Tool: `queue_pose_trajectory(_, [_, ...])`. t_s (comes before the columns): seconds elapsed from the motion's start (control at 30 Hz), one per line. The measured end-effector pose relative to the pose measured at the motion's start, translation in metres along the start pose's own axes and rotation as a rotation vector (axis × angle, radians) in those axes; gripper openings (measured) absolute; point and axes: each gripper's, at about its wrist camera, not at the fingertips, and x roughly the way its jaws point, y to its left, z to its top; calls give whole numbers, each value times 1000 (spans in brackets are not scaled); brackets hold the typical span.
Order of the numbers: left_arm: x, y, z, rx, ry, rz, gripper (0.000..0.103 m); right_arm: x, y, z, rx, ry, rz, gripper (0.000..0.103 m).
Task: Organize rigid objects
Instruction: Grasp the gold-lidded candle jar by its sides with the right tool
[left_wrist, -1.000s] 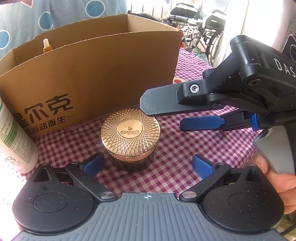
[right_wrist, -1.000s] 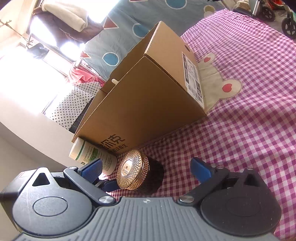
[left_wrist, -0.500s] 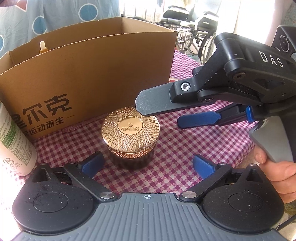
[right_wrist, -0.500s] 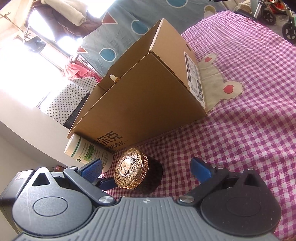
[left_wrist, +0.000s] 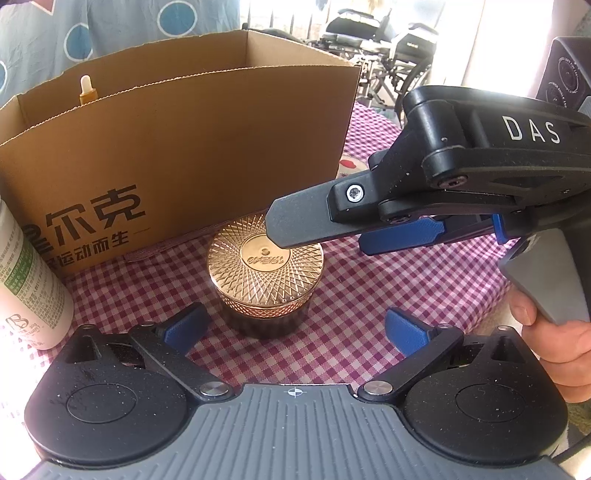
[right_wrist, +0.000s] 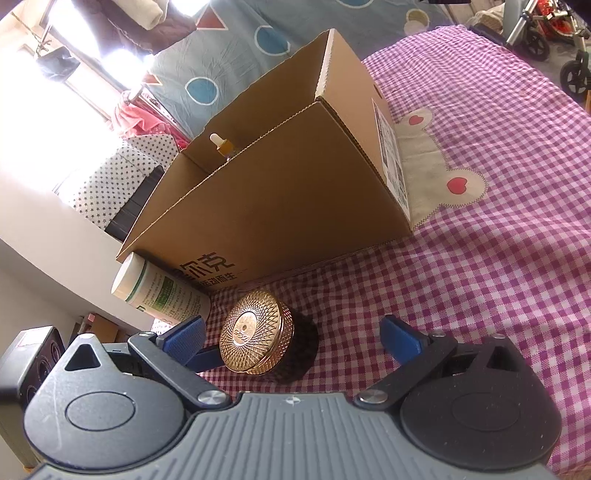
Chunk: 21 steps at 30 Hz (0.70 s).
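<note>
window (right_wrist: 55, 85): glare, washed out | wall (right_wrist: 55, 258): white | wheelchairs (left_wrist: 380, 44), possibly folded | blue patterned curtain (right_wrist: 295, 33)

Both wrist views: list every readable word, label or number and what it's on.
"DAS": white letters on the black body of the right gripper.
"尔克" with "运动而生" beneath, first characters cut off: front wall of the cardboard box.
Green and white label on the white bottle: print too small to read.
Engraving at the centre of the gold jar lid: too blurred to read.
White shipping label on the box side: too small to read.
</note>
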Motion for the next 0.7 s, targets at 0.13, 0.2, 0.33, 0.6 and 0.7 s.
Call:
queue_pose_trajectory(0.13, [-7, 0, 2, -12, -23, -10, 102, -1, 11, 0, -26, -11, -18, 97])
queue_pose_trajectory(0.2, [-12, 0, 4, -16, -41, -5, 102, 0, 17, 0, -45, -17, -39, 93])
queue_pose_trajectory(0.33, [-16, 2, 10, -12, -53, 39, 93, 3, 24, 1, -57, -14, -58, 82])
queue_pose_trajectory(0.6, [-12, 6, 15, -41, -46, 40, 70, 11, 22, 3, -23, 17, -69, 66])
queue_pose_trajectory(0.7, [-11, 5, 14, -38, -45, 52, 67, 12, 21, 3, -13, 30, -69, 62])
